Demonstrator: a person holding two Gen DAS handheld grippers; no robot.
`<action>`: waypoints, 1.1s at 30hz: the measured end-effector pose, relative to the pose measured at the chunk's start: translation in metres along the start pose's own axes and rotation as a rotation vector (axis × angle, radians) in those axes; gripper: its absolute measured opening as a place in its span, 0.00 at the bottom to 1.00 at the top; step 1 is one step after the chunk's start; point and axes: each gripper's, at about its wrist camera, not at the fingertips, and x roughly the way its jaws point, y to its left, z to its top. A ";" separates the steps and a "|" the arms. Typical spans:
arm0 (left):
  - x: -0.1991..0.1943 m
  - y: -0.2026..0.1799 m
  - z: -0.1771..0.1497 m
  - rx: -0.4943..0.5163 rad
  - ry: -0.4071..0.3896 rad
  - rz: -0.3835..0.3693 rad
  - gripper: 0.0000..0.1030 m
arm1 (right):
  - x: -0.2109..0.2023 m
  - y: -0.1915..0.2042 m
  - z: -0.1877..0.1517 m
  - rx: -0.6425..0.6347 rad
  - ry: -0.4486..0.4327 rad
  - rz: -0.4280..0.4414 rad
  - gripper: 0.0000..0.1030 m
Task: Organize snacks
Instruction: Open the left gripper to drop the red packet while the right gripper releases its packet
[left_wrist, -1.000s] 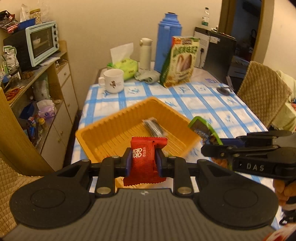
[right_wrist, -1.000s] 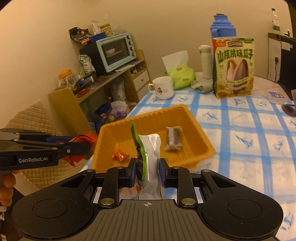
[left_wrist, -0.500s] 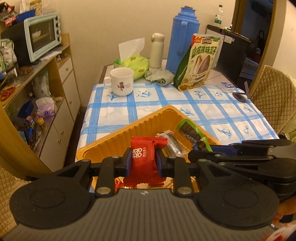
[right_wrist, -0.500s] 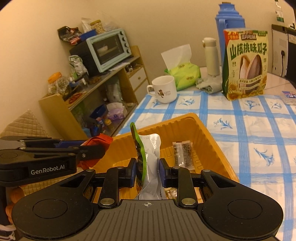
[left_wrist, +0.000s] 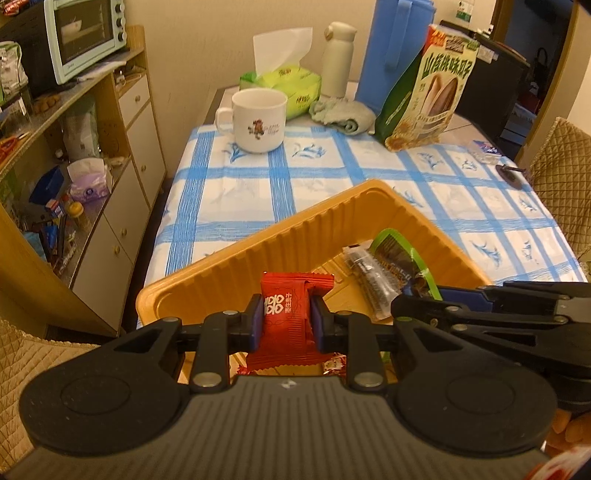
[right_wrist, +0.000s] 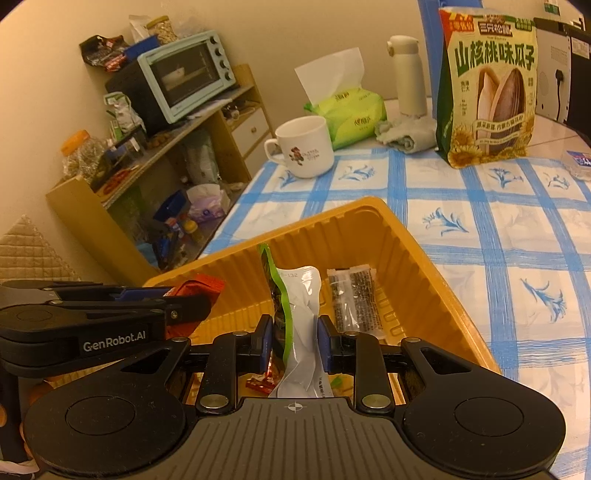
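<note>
both hand-held grippers have dropped in over the ribbed orange plastic tray, left hand-held gripper pinching a red foil snack packet, right hand-held gripper at its 3 o'clock pinching a green-edged white pouch, so the release looks next.

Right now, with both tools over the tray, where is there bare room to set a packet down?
Inside the ribbed orange plastic tray, the floor by the far corner is bare, beyond the clear dark-filled packet. The checked blue-and-white tablecloth is free between tray, white mug and green sunflower-seed bag. The tray's near end is crowded.
</note>
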 end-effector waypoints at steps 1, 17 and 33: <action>0.003 0.000 0.000 0.000 0.006 0.003 0.24 | 0.002 -0.001 0.000 0.002 0.002 -0.003 0.25; 0.019 -0.002 0.000 0.015 0.034 0.001 0.36 | 0.011 -0.014 0.007 0.032 0.008 -0.010 0.25; 0.005 0.012 0.007 0.007 0.005 0.014 0.41 | 0.021 -0.006 0.017 0.021 0.012 0.008 0.25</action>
